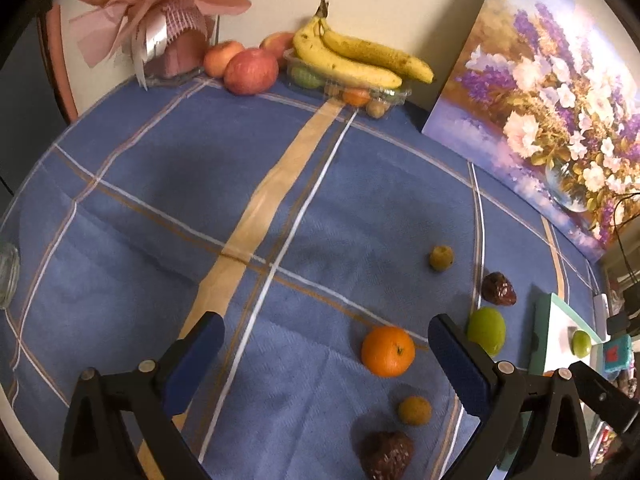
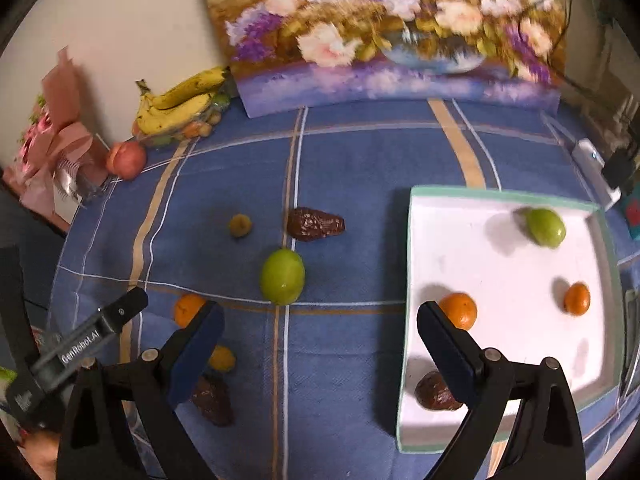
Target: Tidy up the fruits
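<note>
Loose fruit lies on the blue checked tablecloth [image 1: 168,184]. My left gripper [image 1: 324,340] hangs open just above the cloth, and an orange [image 1: 388,351] sits near its right finger with a small yellow fruit [image 1: 415,410] and a dark wrinkled fruit [image 1: 387,454] in front. A green fruit [image 1: 487,330], another dark fruit [image 1: 498,289] and a small yellow fruit [image 1: 441,257] lie further right. My right gripper [image 2: 320,328] is open and empty beside the white tray [image 2: 508,360], which holds a green fruit [image 2: 545,227], two oranges [image 2: 459,310] [image 2: 577,299] and a dark fruit [image 2: 436,392].
Bananas [image 1: 356,56] rest on a clear box of fruit at the back, with apples [image 1: 251,71] and a pink bouquet [image 1: 160,12] to their left. A flower painting [image 2: 392,28] leans against the wall. A glass jar [image 1: 8,276] stands at the left edge.
</note>
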A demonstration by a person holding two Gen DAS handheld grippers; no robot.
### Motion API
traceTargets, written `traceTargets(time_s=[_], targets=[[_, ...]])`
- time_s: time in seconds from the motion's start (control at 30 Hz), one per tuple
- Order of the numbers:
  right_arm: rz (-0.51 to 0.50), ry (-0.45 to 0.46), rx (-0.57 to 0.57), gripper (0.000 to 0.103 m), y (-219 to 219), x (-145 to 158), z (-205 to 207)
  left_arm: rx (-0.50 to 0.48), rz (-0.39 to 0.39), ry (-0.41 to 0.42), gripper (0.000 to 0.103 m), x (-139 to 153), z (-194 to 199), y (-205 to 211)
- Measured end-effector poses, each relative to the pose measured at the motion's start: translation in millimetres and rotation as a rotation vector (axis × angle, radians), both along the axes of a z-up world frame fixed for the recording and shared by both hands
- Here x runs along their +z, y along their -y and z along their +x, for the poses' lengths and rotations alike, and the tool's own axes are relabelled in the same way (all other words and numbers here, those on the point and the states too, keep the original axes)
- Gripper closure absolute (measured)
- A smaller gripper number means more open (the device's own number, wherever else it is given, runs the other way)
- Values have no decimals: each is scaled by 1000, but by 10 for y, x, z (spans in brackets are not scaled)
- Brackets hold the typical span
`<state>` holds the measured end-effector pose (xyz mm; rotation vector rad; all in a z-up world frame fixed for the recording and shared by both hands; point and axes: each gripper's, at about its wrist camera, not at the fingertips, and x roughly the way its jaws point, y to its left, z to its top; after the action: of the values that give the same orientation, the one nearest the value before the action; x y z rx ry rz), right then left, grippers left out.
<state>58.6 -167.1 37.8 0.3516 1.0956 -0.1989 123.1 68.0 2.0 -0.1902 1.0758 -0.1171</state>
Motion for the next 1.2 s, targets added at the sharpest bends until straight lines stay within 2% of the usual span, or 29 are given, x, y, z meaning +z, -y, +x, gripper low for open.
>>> traceTargets(time_s=[0.13, 0.23, 0.3, 0.43, 0.57, 0.63, 0.77, 0.87, 0.9, 0.93, 1.03, 1.1, 1.13, 1.2], targets=[[95, -73, -48, 6, 92, -46, 81, -11, 16, 6, 0, -10, 40, 4], [103, -93, -42, 6, 99, -47, 166, -17, 11, -49, 0, -92, 80, 4], [122, -104, -23, 6, 90, -46, 239, -18, 8, -83, 0, -172, 101, 9], [130, -75, 52, 6, 31, 50, 358, -39, 31, -93, 0, -237, 114, 60], [66, -9, 121, 6, -8, 237, 483, -52, 39, -82, 0, -244, 109, 124], [3, 11, 173, 6, -56, 334, 544, -54, 46, -82, 0, -251, 110, 141], [-85, 12, 276, 7, -197, 416, 620, -86, 53, -89, 0, -262, 112, 213], [-66, -16, 295, 25, -252, 418, 715, -98, 75, -101, 0, -277, 103, 271], [-65, -31, 292, 32, -264, 422, 756, -97, 64, -103, 0, -284, 102, 272], [-66, -38, 291, 35, -274, 418, 780, -94, 43, -108, 0, -289, 102, 267], [-102, -55, 307, 35, -351, 433, 862, -106, 13, -109, 2, -294, 101, 285], [-116, -64, 324, 37, -400, 406, 905, -122, 8, -115, 8, -309, 101, 318], [-118, -71, 324, 40, -410, 380, 918, -131, -3, -121, 14, -321, 102, 339], [-107, -92, 318, 43, -413, 271, 938, -137, -16, -137, 18, -342, 110, 367]])
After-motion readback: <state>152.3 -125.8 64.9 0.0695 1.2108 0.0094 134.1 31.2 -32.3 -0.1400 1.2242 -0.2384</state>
